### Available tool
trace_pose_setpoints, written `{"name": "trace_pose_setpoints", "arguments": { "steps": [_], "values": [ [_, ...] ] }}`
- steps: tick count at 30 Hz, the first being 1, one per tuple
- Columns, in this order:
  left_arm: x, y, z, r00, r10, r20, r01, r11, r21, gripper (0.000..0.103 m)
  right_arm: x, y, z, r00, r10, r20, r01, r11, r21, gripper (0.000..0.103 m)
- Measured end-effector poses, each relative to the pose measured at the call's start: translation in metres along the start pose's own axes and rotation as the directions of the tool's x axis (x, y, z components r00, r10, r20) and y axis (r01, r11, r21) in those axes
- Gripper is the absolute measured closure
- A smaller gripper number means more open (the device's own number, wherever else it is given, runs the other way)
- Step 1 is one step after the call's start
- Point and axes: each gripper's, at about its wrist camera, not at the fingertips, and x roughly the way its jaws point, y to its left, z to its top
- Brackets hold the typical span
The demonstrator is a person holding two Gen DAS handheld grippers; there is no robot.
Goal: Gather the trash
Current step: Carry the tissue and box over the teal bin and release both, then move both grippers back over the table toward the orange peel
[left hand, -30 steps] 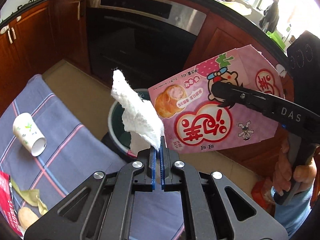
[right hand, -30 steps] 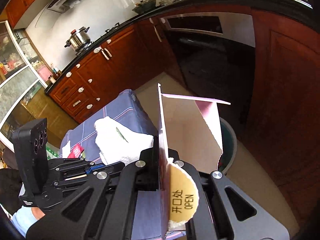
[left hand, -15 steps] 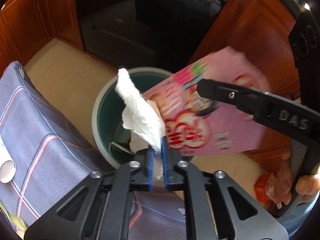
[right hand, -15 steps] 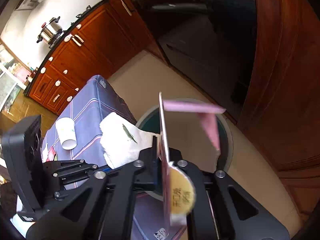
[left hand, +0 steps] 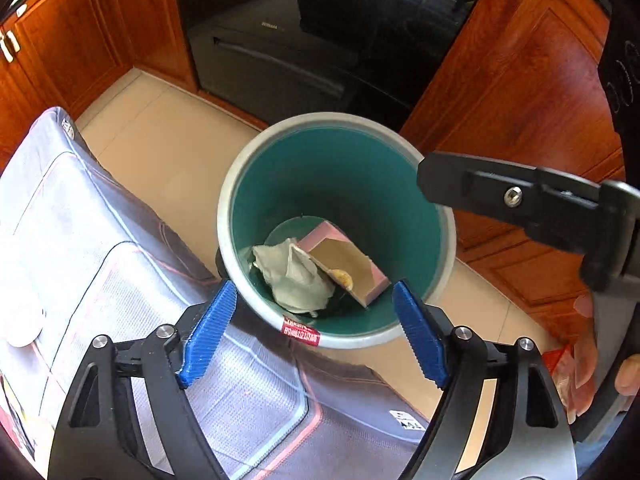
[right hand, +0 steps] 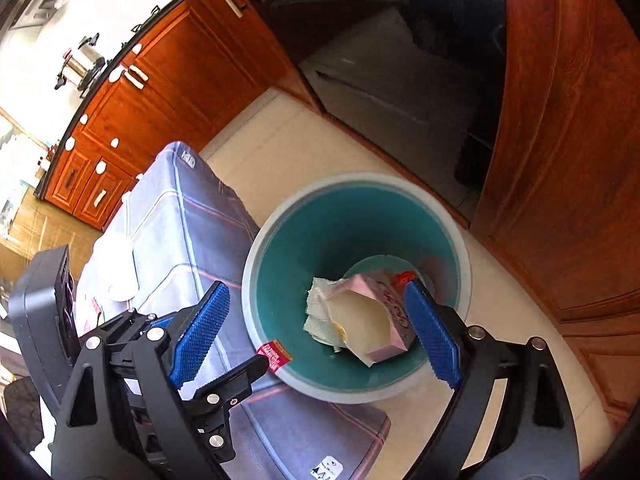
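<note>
A teal bin with a grey rim point(left hand: 240, 184) point(right hand: 256, 264) stands on the floor beside the cloth-covered table. At its bottom lie a crumpled white tissue point(left hand: 294, 276) point(right hand: 318, 300) and a pink snack box point(left hand: 348, 264) point(right hand: 380, 320), side by side. My left gripper point(left hand: 314, 336) hangs over the bin's near rim, its jaws opening, nothing between them. Above the bin too, my right gripper point(right hand: 316, 334) has its jaws opening and empty. One black finger of the right gripper point(left hand: 500, 196) crosses the left wrist view.
A grey checked tablecloth point(left hand: 100, 272) point(right hand: 188, 208) covers the table left of the bin. A white paper cup point(right hand: 118, 268) lies on it. Wooden cabinets point(left hand: 520, 92) and a dark oven point(left hand: 304, 40) stand behind the bin. A hand point(left hand: 588, 372) holds the right gripper's handle.
Both grippers came down over the bin and opened. The tissue left the left gripper and the pink box left the right one; both now lie in the bin.
</note>
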Motion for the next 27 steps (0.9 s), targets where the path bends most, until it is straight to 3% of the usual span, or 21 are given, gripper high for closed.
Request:
{"name": "trace_pose_setpoints", "arguments": {
  "steps": [4,12,19,27],
  "values": [
    [-0.007,-0.003,0.001,1.0,0.004,0.015,-0.004,1.0,0.002,0.019,-0.003,0.008,-0.002,1.0,-0.002,0.001,0.002,1.0,-0.003,0.016],
    [-0.039,0.003,-0.028,0.997,-0.015,0.07,0.017,0.999,-0.032,0.011,-0.022,0.031,-0.019,1.0,-0.008,-0.004,0.008,1.0,-0.026,0.015],
    [-0.081,0.023,-0.075,0.991,-0.019,0.134,0.029,0.997,-0.074,0.006,-0.036,0.068,-0.05,0.999,0.02,-0.026,-0.022,0.997,-0.077,0.015],
    [-0.126,0.074,-0.152,0.986,0.003,0.165,0.022,0.988,-0.154,0.004,-0.032,0.14,-0.093,0.994,0.068,-0.089,-0.082,0.982,-0.169,0.015]
  ]
}}
